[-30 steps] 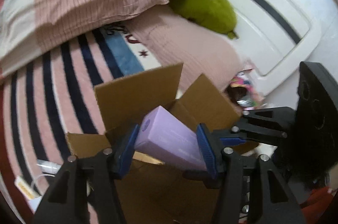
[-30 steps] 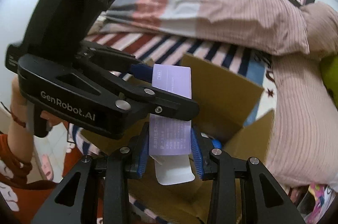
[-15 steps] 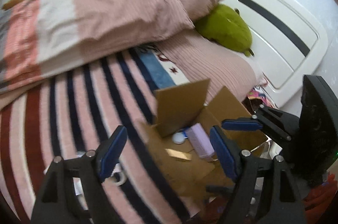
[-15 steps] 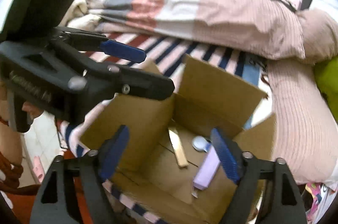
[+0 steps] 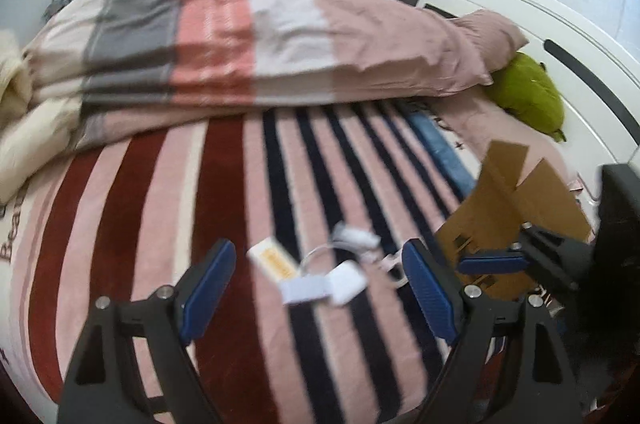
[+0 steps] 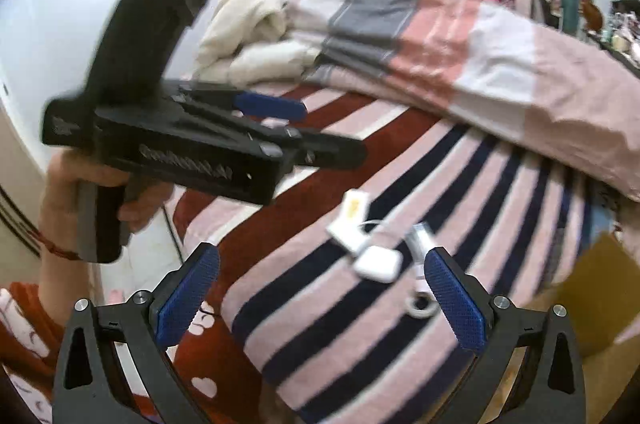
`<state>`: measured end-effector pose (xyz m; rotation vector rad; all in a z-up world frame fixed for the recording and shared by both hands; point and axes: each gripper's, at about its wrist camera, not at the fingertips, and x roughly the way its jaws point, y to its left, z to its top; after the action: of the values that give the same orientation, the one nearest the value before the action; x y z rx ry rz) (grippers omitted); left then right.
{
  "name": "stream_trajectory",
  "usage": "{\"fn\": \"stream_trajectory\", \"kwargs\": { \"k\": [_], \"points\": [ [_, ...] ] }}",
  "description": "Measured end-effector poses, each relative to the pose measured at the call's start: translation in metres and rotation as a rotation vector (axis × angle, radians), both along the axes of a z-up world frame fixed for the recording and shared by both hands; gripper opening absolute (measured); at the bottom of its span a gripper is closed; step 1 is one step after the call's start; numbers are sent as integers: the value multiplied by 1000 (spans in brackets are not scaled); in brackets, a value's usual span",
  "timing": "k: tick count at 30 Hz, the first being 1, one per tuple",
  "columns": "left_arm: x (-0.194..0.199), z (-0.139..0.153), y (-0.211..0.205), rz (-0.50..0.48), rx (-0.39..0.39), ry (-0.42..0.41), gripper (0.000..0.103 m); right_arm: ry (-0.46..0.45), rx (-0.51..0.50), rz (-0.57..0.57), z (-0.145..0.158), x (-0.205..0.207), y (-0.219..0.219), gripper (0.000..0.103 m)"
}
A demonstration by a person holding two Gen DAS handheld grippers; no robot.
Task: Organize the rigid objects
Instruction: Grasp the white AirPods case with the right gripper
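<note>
Two grippers are in view, one in each of the person's hands. The left gripper (image 5: 318, 290) has its blue pads spread wide with nothing between them; its jaws have just been opening. The right gripper (image 6: 322, 294) likewise stands spread wide and empty, its jaws also having just opened further. In the right wrist view the left gripper shows from the side, held by the person's left hand (image 6: 88, 200) at the left edge of the bed.

On the striped blanket (image 5: 224, 208), near the bed's front edge, lies a small cluster of loose things: one white box with an orange label (image 5: 272, 258), one flat white card or packet (image 5: 304, 290), one rounded white case (image 5: 346, 284), one small white device (image 5: 356, 238) with a thin white cable looping from it, and, in the right wrist view, one small ring-shaped item (image 6: 420, 306). Motion blur keeps their finer details from being read. They lie close together, several touching or overlapping.

One open cardboard box (image 5: 516, 208) stands at the bed's right side near the front edge, flaps up; its inside is not visible.

The bed carries one folded quilt (image 5: 256, 48) in grey, pink and white bands across its far side, one pink pillow (image 5: 488, 32) and one green plush toy (image 5: 528, 96) by the white headboard (image 5: 560, 24), and a cream bundle of bedding (image 6: 256, 36) at the far left corner. Beyond stand cluttered shelves, a teal curtain and pale walls.
</note>
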<state>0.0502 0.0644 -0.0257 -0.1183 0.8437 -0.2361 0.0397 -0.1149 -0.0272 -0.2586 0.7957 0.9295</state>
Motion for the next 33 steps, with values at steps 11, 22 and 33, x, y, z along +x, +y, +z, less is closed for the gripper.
{"fn": "stream_trajectory", "kwargs": {
  "k": [11, 22, 33],
  "points": [
    [-28, -49, 39, 60, -64, 73, 83, 89, -184, -223, -136, 56, 36, 72],
    [-25, -52, 35, 42, -86, 84, 83, 23, -230, -272, -139, 61, 39, 50],
    [-13, -31, -16, -143, -196, 77, 81, -28, -103, -112, -62, 24, 23, 50]
  ]
}}
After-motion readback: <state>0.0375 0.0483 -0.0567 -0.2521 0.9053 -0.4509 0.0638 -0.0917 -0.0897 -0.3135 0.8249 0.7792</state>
